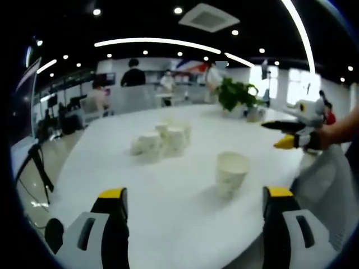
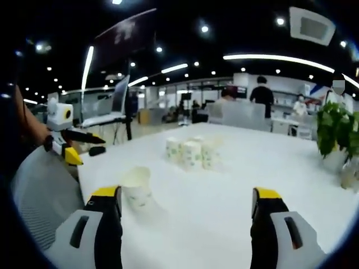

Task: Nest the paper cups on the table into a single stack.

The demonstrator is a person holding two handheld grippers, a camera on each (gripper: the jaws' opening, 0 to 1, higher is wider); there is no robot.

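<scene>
I judge nothing is nested yet: one white paper cup (image 1: 231,171) stands alone on the white round table (image 1: 168,224), near the cluster of white paper cups (image 1: 162,139). Both my grippers' jaws are released, holding nothing.

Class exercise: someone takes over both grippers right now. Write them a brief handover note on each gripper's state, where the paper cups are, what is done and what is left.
Left gripper: open, holding nothing, pointed at the single cup standing upright and apart on the white table.
Right gripper: open, holding nothing; that single cup sits just inside its left jaw.
Cluster of cups stands farther back, near the table's middle; the blur hides their count and whether any are nested.
Done: no single stack yet.
Left: pick up the single cup, nest it with the cluster, gather everything into one stack.
</scene>
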